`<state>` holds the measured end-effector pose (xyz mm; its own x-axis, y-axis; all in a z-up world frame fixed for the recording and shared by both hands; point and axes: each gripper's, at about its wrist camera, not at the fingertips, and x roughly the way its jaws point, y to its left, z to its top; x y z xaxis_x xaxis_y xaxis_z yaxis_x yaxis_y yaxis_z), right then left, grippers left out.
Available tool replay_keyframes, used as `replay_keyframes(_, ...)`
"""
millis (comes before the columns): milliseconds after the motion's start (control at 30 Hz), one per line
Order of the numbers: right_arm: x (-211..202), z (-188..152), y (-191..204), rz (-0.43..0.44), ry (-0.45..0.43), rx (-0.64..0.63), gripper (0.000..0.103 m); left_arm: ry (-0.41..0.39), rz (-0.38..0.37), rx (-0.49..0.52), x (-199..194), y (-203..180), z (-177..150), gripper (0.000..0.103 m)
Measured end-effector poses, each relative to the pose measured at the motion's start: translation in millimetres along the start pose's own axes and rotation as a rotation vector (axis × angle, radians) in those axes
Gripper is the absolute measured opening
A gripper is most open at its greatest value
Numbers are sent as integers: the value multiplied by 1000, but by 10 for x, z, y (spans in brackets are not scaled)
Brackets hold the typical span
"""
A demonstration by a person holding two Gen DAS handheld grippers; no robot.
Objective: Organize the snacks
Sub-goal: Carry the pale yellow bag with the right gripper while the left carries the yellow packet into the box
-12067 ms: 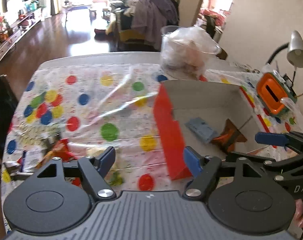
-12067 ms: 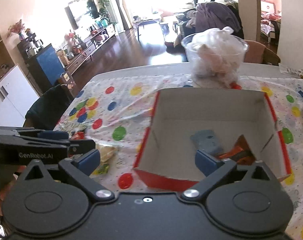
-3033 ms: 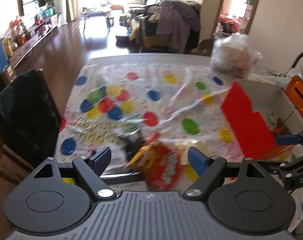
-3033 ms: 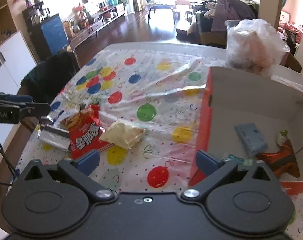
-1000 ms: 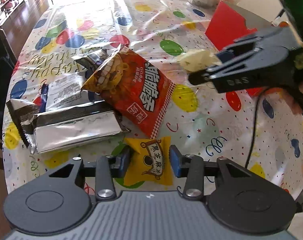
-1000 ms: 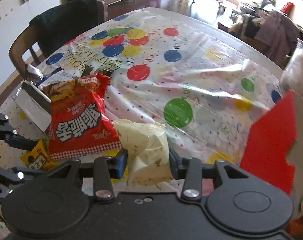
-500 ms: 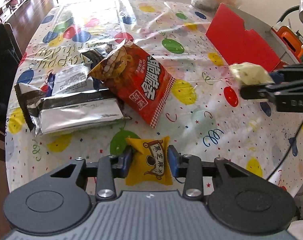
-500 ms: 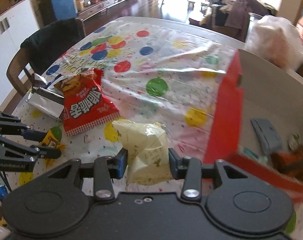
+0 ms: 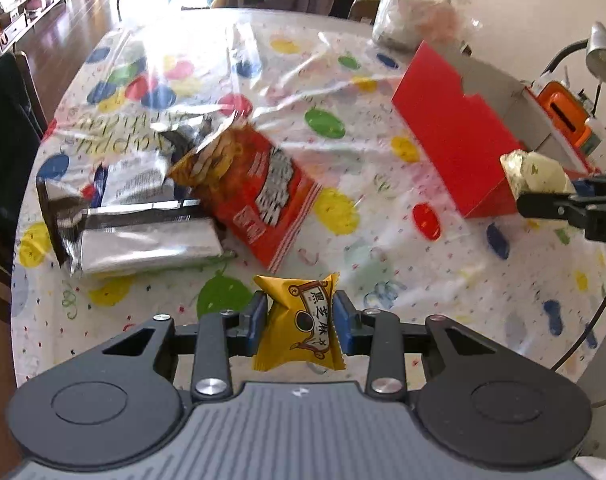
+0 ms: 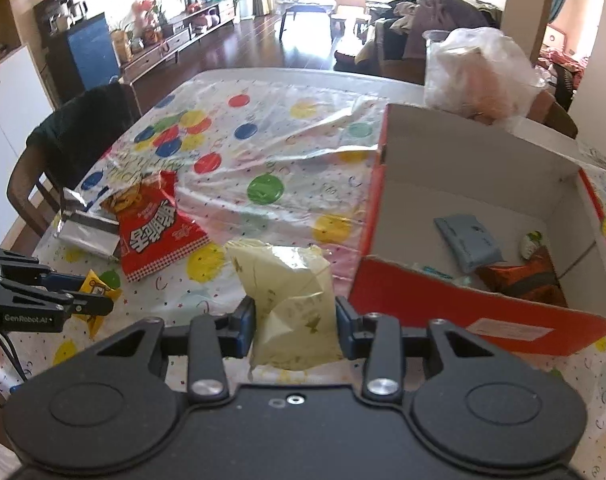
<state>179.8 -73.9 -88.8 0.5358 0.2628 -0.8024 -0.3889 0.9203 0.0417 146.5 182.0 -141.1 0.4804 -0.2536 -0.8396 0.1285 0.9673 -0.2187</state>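
Observation:
My left gripper is shut on a small yellow snack packet and holds it above the table's near edge. My right gripper is shut on a pale yellow snack bag, held just left of the red cardboard box. The box also shows in the left wrist view, with the right gripper and its pale bag at its near corner. A red chip bag and a silver packet lie on the spotted tablecloth. The box holds a blue packet and an orange packet.
A clear bag of goods stands behind the box. An orange device and a desk lamp are at the far right. A dark chair stands at the table's left side. The table's near edge is close below both grippers.
Both grippers have lifted with their packets. The right gripper has moved right and back, closer to the box's near left corner. The left gripper has risen slightly with the yellow packet.

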Motion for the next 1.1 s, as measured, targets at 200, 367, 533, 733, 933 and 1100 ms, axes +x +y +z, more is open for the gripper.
replay_keyframes(200, -183, 72, -165, -12, -47, 25, 38, -56, -22, 8, -167, -206, 180, 34)
replay_keyframes(367, -315, 163, -361, -28, -87, 40, 38, -101, -38, 32, -285, -440, 345, 34)
replay_keyframes(533, -421, 248, -624, -54, -114, 56, 38, -138, -56, 63, -354, -717, 538, 34)
replay_keyframes(733, -504, 305, -1032, -97, -135, 81, 38, -180, -84, 107, -372, -1112, 810, 34)
replay_keyframes(933, -505, 335, -1499, -140, -143, 118, 38, -211, -91, 165, -313, -1568, 1070, 34)
replay_keyframes(1100, -439, 336, -1848, -160, -130, 130, 38, -202, -88, 188, -157, -1882, 1258, 34)
